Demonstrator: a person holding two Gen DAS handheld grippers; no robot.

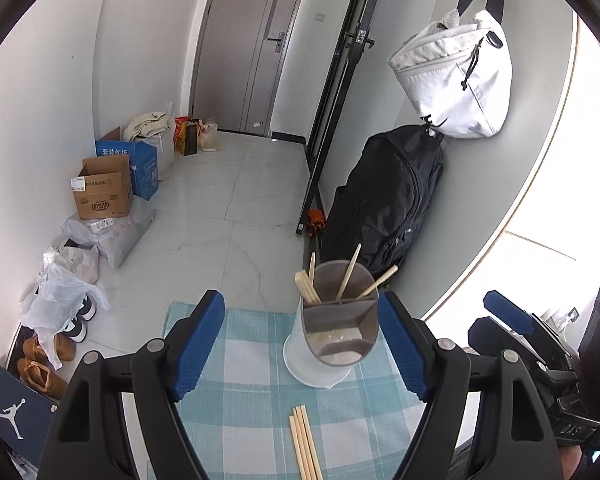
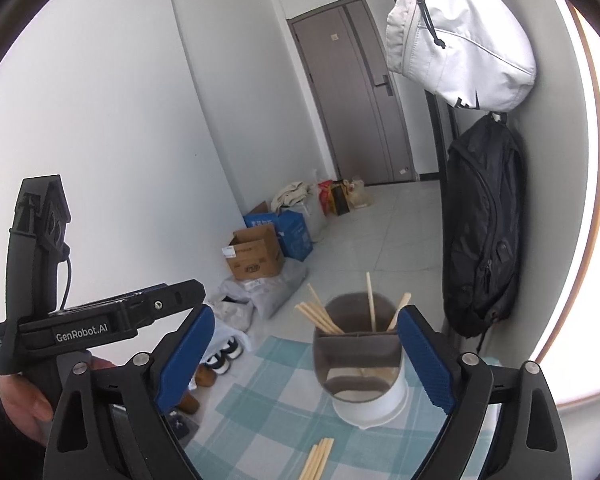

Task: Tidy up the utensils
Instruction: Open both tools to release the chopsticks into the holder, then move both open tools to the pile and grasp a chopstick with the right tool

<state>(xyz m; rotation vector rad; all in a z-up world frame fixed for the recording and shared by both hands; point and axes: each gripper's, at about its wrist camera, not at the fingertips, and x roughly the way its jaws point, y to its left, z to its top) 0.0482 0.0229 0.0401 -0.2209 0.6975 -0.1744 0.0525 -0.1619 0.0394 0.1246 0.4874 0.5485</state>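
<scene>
A white utensil holder (image 1: pixel 320 344) (image 2: pixel 368 384) with grey dividers stands on a blue-checked cloth (image 1: pixel 252 408) (image 2: pixel 260 408). Several wooden chopsticks (image 1: pixel 348 274) (image 2: pixel 370 304) lean in its far compartments. A small bundle of chopsticks (image 1: pixel 304 440) (image 2: pixel 318 458) lies flat on the cloth in front of it. My left gripper (image 1: pixel 300 344) is open, its blue pads (image 1: pixel 200 348) wide apart, with nothing between them but the holder further ahead. My right gripper (image 2: pixel 306 360) is open too, with nothing in its grip; the holder stands just beyond its right pad (image 2: pixel 426 360).
The table's far edge drops to a tiled floor (image 1: pixel 228 208). Cardboard boxes (image 1: pixel 104 194), plastic bags and shoes (image 1: pixel 44 364) line the left wall. A black backpack (image 1: pixel 388 200) and a white bag (image 1: pixel 456 80) hang at the right. A hand (image 2: pixel 24 400) holds the left gripper's handle.
</scene>
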